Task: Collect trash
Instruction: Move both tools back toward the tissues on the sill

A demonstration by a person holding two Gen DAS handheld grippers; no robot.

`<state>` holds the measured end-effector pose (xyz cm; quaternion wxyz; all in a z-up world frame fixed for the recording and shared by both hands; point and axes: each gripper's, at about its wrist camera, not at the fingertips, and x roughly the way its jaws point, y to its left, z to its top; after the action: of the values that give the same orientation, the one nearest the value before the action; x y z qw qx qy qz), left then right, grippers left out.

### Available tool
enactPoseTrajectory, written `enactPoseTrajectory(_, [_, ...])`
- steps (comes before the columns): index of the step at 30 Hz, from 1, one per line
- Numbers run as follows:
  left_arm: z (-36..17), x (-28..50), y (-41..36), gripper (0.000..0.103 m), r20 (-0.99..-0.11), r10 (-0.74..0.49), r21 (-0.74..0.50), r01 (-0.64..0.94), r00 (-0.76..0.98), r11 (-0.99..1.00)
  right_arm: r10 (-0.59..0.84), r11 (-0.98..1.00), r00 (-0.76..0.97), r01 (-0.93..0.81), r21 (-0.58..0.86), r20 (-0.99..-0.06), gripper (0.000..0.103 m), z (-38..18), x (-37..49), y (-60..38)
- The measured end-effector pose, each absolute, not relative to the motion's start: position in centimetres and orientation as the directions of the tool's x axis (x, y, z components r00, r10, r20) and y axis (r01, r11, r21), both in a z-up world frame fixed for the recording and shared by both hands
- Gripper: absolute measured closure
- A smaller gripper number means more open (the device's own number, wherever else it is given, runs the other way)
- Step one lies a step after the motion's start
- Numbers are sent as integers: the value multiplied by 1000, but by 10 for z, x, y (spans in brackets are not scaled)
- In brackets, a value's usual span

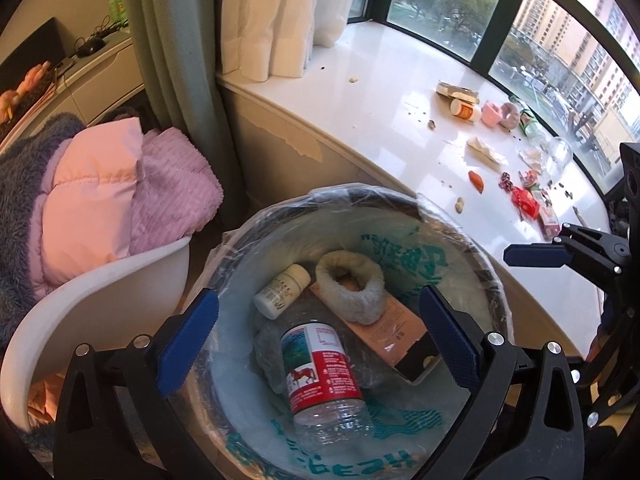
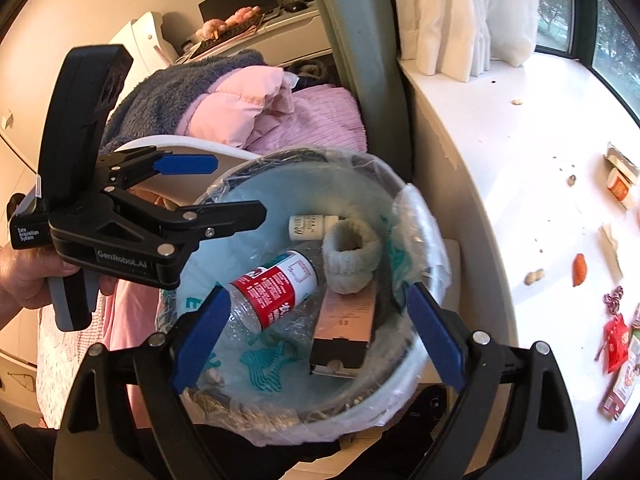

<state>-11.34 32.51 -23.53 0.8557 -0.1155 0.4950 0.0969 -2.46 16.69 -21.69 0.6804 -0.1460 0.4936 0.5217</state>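
Note:
A bin lined with a teal-printed bag holds a red-labelled plastic bottle, a white pill bottle, a fuzzy ring and a pinkish carton. My left gripper hangs open over the bin's left side, nothing between its jaws. My right gripper is open and empty above the bin too. An orange peel, a peanut, a red wrapper and an orange-labelled bottle lie on the white sill.
A white chair piled with pink and purple clothes stands left of the bin. Curtains hang at the sill's left end. A glass jar and more scraps sit near the window. A hand holds the left gripper.

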Motion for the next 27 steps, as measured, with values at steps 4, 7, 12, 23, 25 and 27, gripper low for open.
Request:
enactPoseTrajectory(4, [-232,-103,312,6,-867,39,-97,-246,497,964,568,442,-6,-842,311,-823,16,-214,-19,153])
enactPoseTrajectory(7, [-229,-94,303,6,-862,27,-101,-224,506,969,570,464,13,-830,310,-821,16,-212,-13,141])
enactPoseTrajectory(12, [-225,-73,284,6,-858,-12,-114,-168,514,979,570,529,60,-790,310,-819,16,-210,2,113])
enactPoseTrajectory(23, [-223,-22,235,6,-854,-87,-136,-59,512,989,545,654,175,-700,286,-820,16,-206,39,44])
enactPoseTrajectory(25, [-221,-12,226,6,-852,-103,-142,-38,514,989,541,677,196,-678,286,-818,16,-205,48,31])
enactPoseTrajectory(27, [-219,-2,217,6,-851,-110,-139,-18,514,990,536,695,213,-660,284,-817,16,-205,57,18])
